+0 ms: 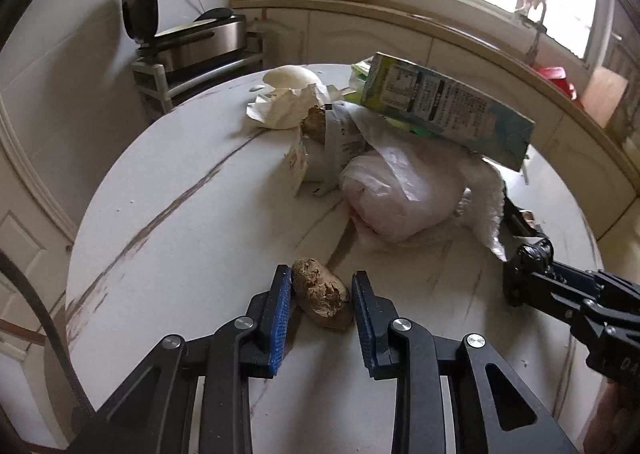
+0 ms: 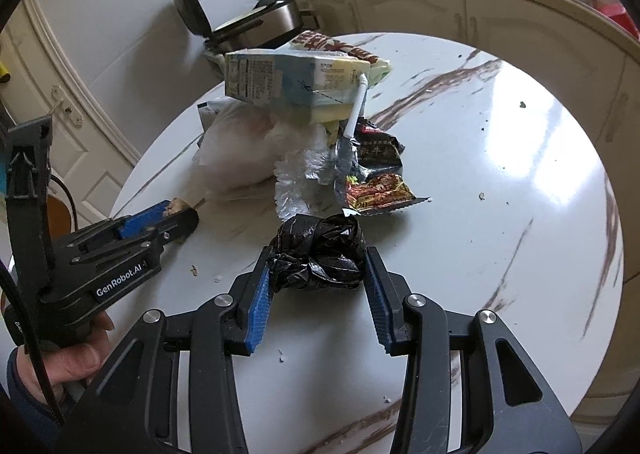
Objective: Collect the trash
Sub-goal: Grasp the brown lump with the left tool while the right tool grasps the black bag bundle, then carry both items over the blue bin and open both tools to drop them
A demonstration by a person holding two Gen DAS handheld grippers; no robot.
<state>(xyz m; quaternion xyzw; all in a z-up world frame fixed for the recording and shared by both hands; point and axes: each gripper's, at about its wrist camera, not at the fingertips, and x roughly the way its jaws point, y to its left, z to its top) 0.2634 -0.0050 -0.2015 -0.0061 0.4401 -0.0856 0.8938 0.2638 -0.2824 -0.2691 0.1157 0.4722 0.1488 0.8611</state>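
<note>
Both tongs are on trash at the near edge of the pile on the round marble desk.

The left tongs are clenched on a brown, crumbly bread lump: likely light and brittle, best held mid-body. The right tongs squeeze a wadded black plastic bag, soft, light and slippery, best grasped across its bulk.

The right gripper clamps a crumpled black bag on a round marble-patterned table. Behind it, a milk carton with a straw tops a heap of plastic bags and snack wrappers. At left, a hand holds the left gripper against a brown lump.
</note>
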